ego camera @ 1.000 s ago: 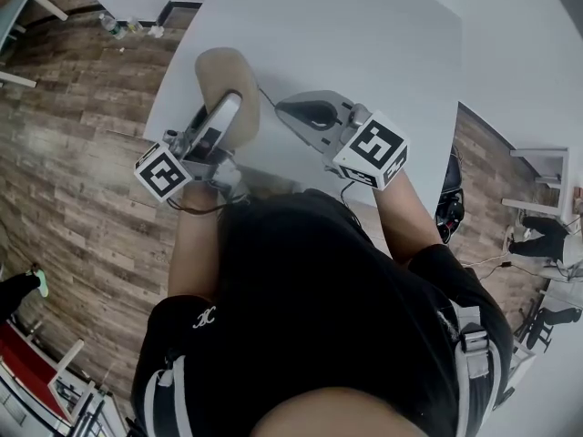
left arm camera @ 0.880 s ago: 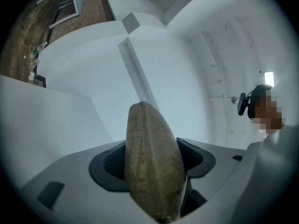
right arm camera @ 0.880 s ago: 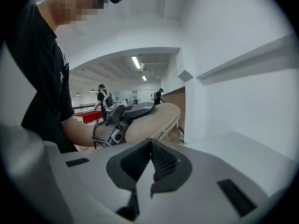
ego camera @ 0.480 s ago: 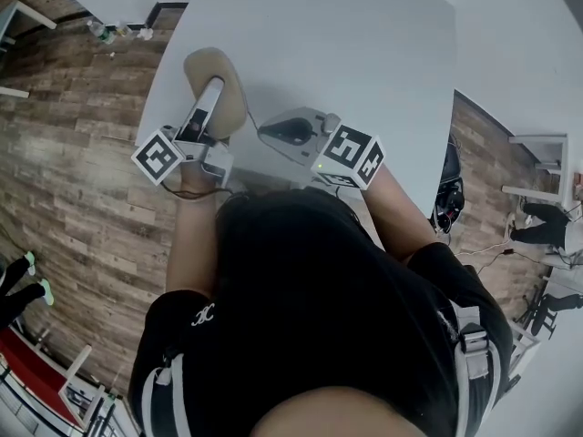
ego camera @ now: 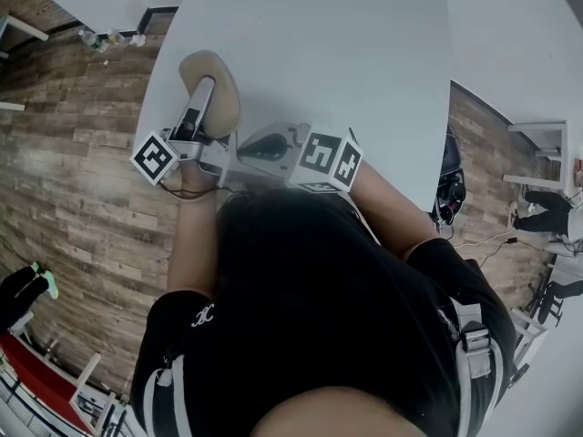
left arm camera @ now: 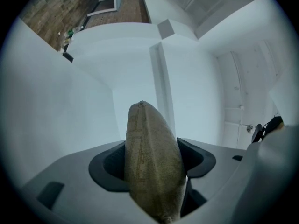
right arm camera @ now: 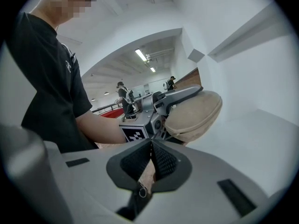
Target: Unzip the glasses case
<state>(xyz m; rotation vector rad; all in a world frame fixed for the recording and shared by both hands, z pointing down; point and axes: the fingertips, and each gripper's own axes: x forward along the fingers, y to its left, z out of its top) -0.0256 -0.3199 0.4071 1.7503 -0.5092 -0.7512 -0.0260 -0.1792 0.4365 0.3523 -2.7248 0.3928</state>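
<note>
Over the near left corner of the table (ego camera: 346, 53), the case (ego camera: 226, 98) sits between the jaws of the left gripper (ego camera: 206, 94), a tan, rounded shell lying lengthwise along the tool. In the left gripper view its narrow edge faces the camera, with a stitched band running up the left of that edge. The dark pads (left arm camera: 198, 158) press on its broad sides (the jaws stand wide only because the case fills them). Whether the case touches the tabletop or hangs just above it I cannot tell. Just to its right, the right gripper (right arm camera: 151, 143) points across at it. Its ribbed pads are pressed flat together with nothing of the case between them. A small loop (right arm camera: 142, 190) of thin cord shows low behind them, too small to name. In the right gripper view the case lies just beyond those tips, apart from them, its zip seam curving round the rim. One left jaw lies across its top, and the left marker cube (right arm camera: 135, 133) is below and to the left. Behind that are the person's forearm (right arm camera: 100, 129) and black sleeve (right arm camera: 46, 78). Wood floor (ego camera: 82, 198) shows beside the table in the head view.
</note>
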